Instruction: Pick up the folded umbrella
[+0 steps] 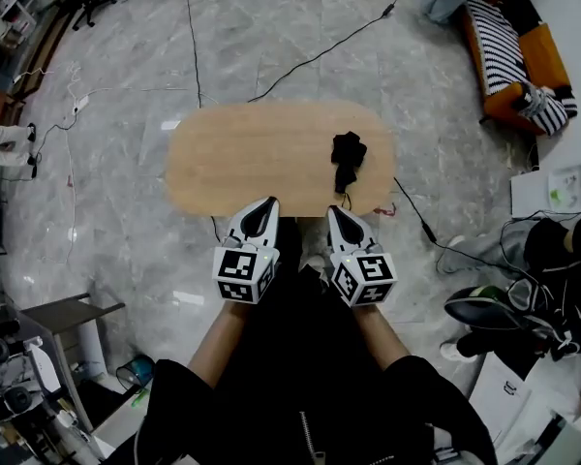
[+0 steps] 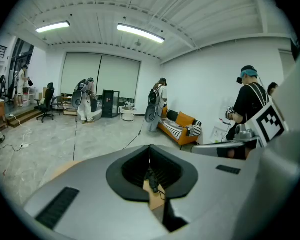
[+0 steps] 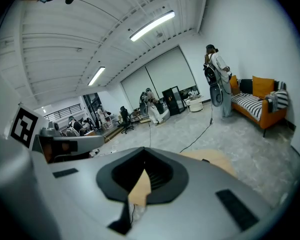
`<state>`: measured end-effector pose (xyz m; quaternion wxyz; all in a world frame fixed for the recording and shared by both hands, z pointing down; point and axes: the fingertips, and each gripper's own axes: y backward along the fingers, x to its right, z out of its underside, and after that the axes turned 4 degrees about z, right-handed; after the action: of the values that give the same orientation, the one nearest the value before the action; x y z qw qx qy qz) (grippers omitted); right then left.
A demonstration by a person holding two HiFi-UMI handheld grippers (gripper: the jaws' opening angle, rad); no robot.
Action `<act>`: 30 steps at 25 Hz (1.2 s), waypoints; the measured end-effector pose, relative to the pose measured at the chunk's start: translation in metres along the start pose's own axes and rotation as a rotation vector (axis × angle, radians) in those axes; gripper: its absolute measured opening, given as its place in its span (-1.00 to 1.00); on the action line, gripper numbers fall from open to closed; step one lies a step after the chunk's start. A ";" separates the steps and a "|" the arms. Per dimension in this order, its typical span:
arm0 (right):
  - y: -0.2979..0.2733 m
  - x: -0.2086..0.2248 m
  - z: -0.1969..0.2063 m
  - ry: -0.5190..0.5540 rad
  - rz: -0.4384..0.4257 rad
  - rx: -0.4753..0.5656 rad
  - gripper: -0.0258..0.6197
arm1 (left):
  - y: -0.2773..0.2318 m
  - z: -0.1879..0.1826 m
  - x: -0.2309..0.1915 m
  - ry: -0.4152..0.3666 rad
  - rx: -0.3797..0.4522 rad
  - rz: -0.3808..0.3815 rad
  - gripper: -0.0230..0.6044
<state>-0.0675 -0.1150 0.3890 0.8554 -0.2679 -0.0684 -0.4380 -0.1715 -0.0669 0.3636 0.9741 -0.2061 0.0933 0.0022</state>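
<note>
Black and loosely bundled, the folded umbrella (image 1: 348, 160) is lying on the right-hand part of an oval wooden table (image 1: 242, 153), with a thin cord or strap trailing from it toward the near edge. Nothing is touching it. Just short of it, the right gripper (image 1: 338, 212) is hovering over the table's near edge, its jaws pressed together and holding nothing. The left gripper (image 1: 267, 203) is pointing at bare wood further to the left, likewise closed and empty. A person is holding both tools out in front, low and slightly nose-down. Cables (image 1: 310, 61) are snaking across the pale marble floor (image 1: 126, 211) around the table, and an orange striped sofa (image 1: 513, 46) is standing off to the far right. The pickup is looking not yet begun, and the danger appears to be in the approach: jaws going in closed would likely be shoving the umbrella along the smooth top toward the rounded right end rather than taking it. A bite landing only on slack fabric or the cord might be lifting a fold while the body sags, slips out or starts unfurling.
</note>
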 end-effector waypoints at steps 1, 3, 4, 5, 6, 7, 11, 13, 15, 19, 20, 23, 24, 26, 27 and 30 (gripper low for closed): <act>-0.002 0.002 -0.001 -0.002 0.006 0.004 -0.89 | -0.004 0.000 0.000 -0.002 -0.002 0.010 -0.88; -0.003 0.006 -0.004 0.003 0.024 0.008 -0.89 | -0.013 0.002 0.001 -0.003 -0.007 0.036 -0.88; -0.003 0.009 -0.005 0.005 0.036 0.009 -0.89 | -0.017 0.003 0.003 -0.004 -0.011 0.050 -0.88; -0.003 0.012 -0.007 0.002 0.049 0.012 -0.89 | -0.021 0.003 0.004 -0.006 -0.013 0.065 -0.88; -0.003 0.015 -0.008 -0.002 0.063 0.016 -0.89 | -0.026 0.003 0.005 -0.009 -0.012 0.078 -0.88; -0.004 0.017 -0.009 -0.005 0.076 0.020 -0.89 | -0.031 0.003 0.005 -0.013 -0.011 0.086 -0.88; -0.011 0.027 -0.013 -0.009 0.118 0.027 -0.89 | -0.053 0.002 0.004 -0.019 -0.014 0.124 -0.87; -0.013 0.033 -0.015 -0.018 0.142 0.025 -0.89 | -0.065 0.002 0.006 -0.023 -0.023 0.148 -0.87; -0.014 0.039 -0.016 -0.022 0.167 0.024 -0.89 | -0.075 0.001 0.007 -0.022 -0.025 0.170 -0.87; -0.018 0.045 -0.015 -0.037 0.210 0.019 -0.89 | -0.096 0.002 0.005 -0.018 -0.030 0.204 -0.58; -0.020 0.047 -0.014 -0.042 0.219 0.017 -0.89 | -0.102 0.003 0.004 -0.020 -0.036 0.212 -0.57; -0.024 0.052 -0.011 -0.054 0.238 0.007 -0.89 | -0.117 0.006 0.002 -0.023 -0.055 0.231 -0.50; -0.025 0.053 -0.009 -0.056 0.244 0.004 -0.89 | -0.122 0.008 0.002 -0.025 -0.060 0.236 -0.48; -0.025 0.057 -0.007 -0.055 0.252 0.002 -0.89 | -0.130 0.011 0.003 -0.028 -0.066 0.244 -0.42; -0.026 0.058 -0.006 -0.056 0.254 0.000 -0.89 | -0.134 0.012 0.003 -0.025 -0.070 0.248 -0.39; -0.028 0.063 -0.001 -0.063 0.263 -0.018 -0.89 | -0.144 0.018 0.001 -0.012 -0.084 0.254 -0.33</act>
<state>-0.0513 -0.1732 0.4218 0.9003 -0.2960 -0.0555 -0.3142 -0.1609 -0.1919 0.4372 0.9570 -0.2331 0.1126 0.1306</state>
